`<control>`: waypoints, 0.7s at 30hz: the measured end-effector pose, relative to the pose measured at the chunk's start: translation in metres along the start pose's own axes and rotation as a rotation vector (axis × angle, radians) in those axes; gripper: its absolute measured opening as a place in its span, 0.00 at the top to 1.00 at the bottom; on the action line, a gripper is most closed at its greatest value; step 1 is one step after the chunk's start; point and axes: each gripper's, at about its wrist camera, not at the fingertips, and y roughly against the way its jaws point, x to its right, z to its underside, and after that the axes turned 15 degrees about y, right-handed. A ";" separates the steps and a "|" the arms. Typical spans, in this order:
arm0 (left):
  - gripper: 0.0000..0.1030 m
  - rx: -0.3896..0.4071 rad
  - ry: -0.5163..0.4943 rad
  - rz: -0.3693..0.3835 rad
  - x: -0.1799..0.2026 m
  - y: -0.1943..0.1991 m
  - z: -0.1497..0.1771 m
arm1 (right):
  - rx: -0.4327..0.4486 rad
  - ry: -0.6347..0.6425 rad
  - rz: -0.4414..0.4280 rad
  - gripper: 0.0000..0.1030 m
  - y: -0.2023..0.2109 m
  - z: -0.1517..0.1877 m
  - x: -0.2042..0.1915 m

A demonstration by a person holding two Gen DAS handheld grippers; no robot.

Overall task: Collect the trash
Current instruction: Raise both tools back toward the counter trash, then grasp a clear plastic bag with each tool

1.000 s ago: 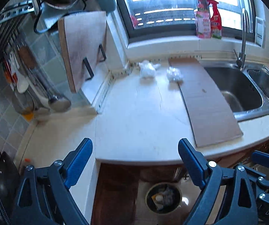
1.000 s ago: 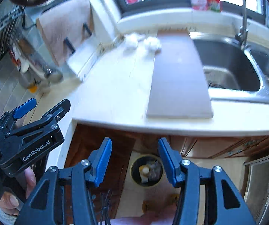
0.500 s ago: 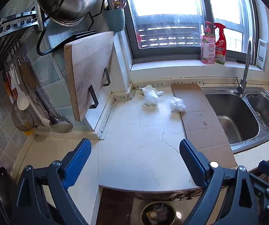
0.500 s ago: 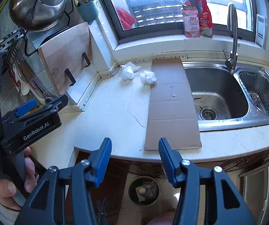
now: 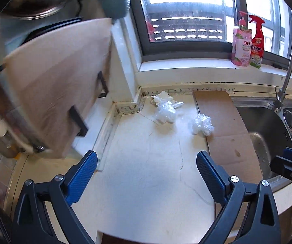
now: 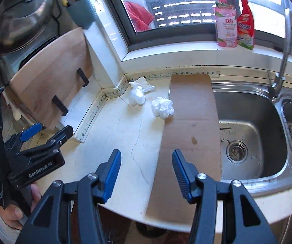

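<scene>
White plastic wads are the trash: one crumpled bag (image 5: 165, 112) sits at the back of the countertop (image 5: 146, 172) near the wall corner, w/ a white paper scrap (image 5: 162, 97) just behind it, touching; a 2nd crumpled wad (image 5: 201, 124) lies right of it, resting on the left edge of the cardboard sheet (image 5: 227, 126). Cardboard runs front to back btwn the counter & the steel sink (image 6: 251, 126). My left gripper (image 5: 146, 165) hangs over the front of the counter, fingers spread wide, nothing btwn them. My right gripper (image 6: 146, 162) is over the cardboard's left edge, fingers apart too, empty. Both wads are well ahead of both grippers. Wooden cutting board (image 6: 50, 85) leans at left; 2 bottles (image 5: 247, 42) on the sill
</scene>
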 end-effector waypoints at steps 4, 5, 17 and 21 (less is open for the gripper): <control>0.06 -0.062 0.012 0.027 0.023 -0.052 -0.031 | -0.051 0.001 -0.045 0.49 -0.051 -0.039 0.035; 0.06 -0.092 0.025 0.041 0.027 -0.068 -0.039 | -0.059 0.004 -0.055 0.49 -0.062 -0.046 0.042; 0.06 -0.303 0.111 0.060 0.032 -0.201 -0.089 | -0.196 -0.073 -0.171 0.49 -0.217 -0.092 0.097; 0.06 -0.317 0.128 0.065 0.035 -0.225 -0.097 | -0.247 -0.025 -0.170 0.49 -0.248 -0.088 0.091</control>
